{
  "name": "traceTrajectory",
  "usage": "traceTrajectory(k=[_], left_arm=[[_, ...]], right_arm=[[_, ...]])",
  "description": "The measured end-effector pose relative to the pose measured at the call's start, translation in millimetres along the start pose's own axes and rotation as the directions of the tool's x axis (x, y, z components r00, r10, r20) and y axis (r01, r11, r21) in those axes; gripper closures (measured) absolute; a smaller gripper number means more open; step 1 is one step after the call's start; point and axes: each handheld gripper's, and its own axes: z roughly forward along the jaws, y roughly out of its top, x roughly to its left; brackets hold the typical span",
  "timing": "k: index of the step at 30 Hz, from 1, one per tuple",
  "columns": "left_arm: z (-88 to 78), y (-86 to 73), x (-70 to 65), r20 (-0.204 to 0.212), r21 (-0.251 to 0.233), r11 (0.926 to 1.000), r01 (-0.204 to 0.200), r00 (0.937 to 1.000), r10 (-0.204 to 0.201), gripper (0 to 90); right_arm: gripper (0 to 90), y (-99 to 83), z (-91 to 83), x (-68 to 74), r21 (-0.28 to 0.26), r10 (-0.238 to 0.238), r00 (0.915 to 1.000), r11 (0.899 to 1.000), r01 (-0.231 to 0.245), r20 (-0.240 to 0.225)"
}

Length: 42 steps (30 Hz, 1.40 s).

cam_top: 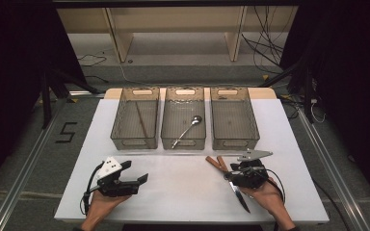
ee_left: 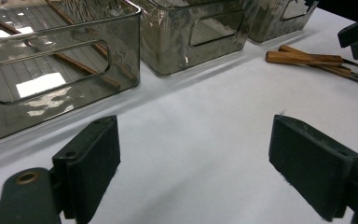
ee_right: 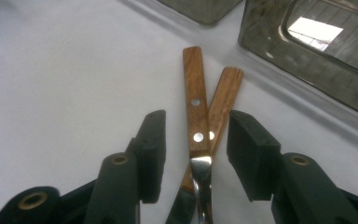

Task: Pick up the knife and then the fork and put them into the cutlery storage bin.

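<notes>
The right gripper [ee_right: 196, 140] is low over the white worktop [cam_top: 183, 187], its pads set either side of two wooden-handled knives [ee_right: 200, 116] that lie crossed, one handle on top of the other. The pads have gaps to the wood on both sides, so the gripper is open around the handles and is not yet clamped on them. It straddles the spot where handle meets blade, probably because the wood there gives the pads a thick, flat part to squeeze. With the handles overlapping, a squeeze here could catch both knives rather than one.

In the high view the knives [cam_top: 221, 168] lie near the front of the worktop, just in front of the right-hand bin [cam_top: 250, 130], blades pointing back toward the person — one dark blade runs out under the right hand. Three clear bins stand in a row at the back: the left bin [cam_top: 118, 130] holds chopsticks [cam_top: 142, 120], the middle bin [cam_top: 166, 130] holds a spoon [cam_top: 189, 127], and the right-hand one looks empty — likely the place meant for knives, as each bin seems to take one kind of utensil.

The left gripper [cam_top: 125, 180] rests at the front left, well apart from the knives, wide open with nothing between its pads [ee_left: 88, 163], apparently waiting.
</notes>
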Motion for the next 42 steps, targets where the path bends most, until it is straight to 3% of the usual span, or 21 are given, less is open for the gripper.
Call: traceTrajectory(k=[20, 27, 34, 37, 42], left_arm=[[3.6, -2.1, -1.8, 0.003, 0.019, 0.9997, -0.016, 0.9999, 0.016, 16.3], [3.7, -2.2, -1.9, 0.005, 0.011, 0.9998, -0.013, 0.9999, 0.013, 16.3], [3.5, -2.2, -2.5, 0.004, 0.014, 0.9997, -0.019, 0.9998, 0.019, 16.3], [3.6, -2.3, -2.2, 0.005, 0.015, 0.9997, -0.02, 0.9998, 0.02, 16.4], [4.0, -2.4, -2.7, 0.005, 0.014, 0.9998, -0.017, 0.9998, 0.017, 16.4]], right_arm=[[73.5, 8.1, 20.2, 3.8, 0.109, -0.088, 0.9961, 0.99, 0.087, 0.006], [74.0, 13.0, 24.7, 10.3, 0.139, -0.144, 0.9896, 0.98, 0.142, 0.0], [71.9, 16.1, 32.4, 12.9, 0.179, -0.157, 0.9872, 0.971, 0.159, -0.024], [73.7, 16.5, 36.3, 15.1, 0.198, -0.16, 0.9867, 0.967, 0.162, -0.028], [80.3, 17.7, 36.4, 15.9, 0.205, -0.141, 0.9895, 0.968, 0.144, -0.031]])
